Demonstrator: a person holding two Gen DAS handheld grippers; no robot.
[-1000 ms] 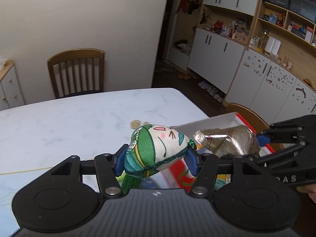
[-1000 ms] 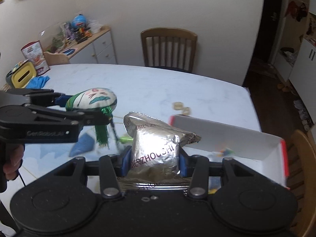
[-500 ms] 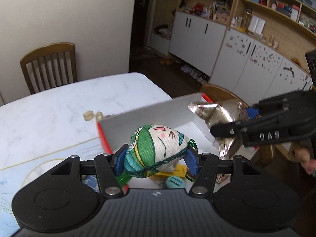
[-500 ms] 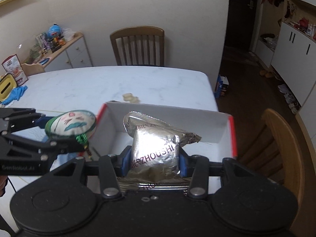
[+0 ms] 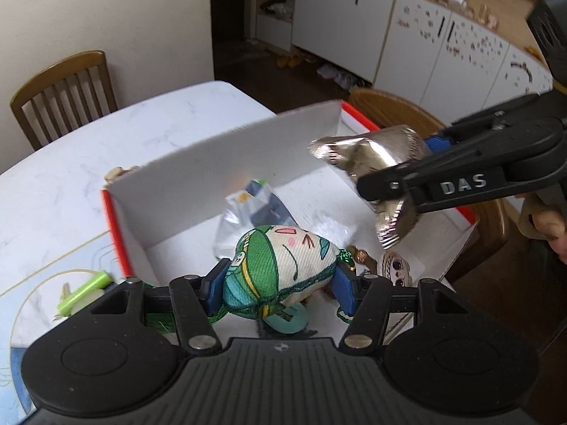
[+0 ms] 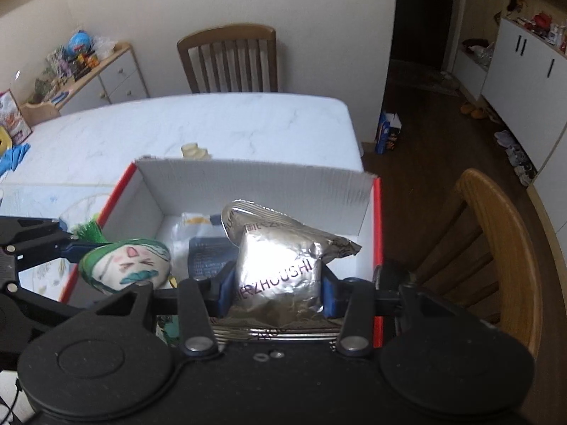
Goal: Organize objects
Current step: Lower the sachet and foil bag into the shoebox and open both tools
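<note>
A white cardboard box (image 5: 212, 173) with red edges stands at the table's right end. My left gripper (image 5: 280, 279) is shut on a green and white fabric pouch (image 5: 283, 258) with a drawn face, and holds it above the box's near left part. My right gripper (image 6: 276, 283) is shut on a crumpled silver foil packet (image 6: 280, 255) over the box's (image 6: 265, 187) right half. In the left wrist view that foil packet (image 5: 368, 152) hangs to the right, higher than the pouch. From the right wrist, the pouch (image 6: 124, 262) shows at the left.
Inside the box lie a clear packet with blue print (image 5: 248, 209), a doll-face card (image 5: 395, 265) and a teal piece (image 5: 287, 318). A green tube (image 5: 85, 287) lies left of the box. Beige bits (image 6: 193, 150) sit beyond it. Wooden chairs (image 6: 230, 60) (image 6: 496, 248) flank the table.
Both grippers have travelled from over the bare table to over the open box and come lower. Each keeps its grip, the left on the pouch and the right on the foil packet.
</note>
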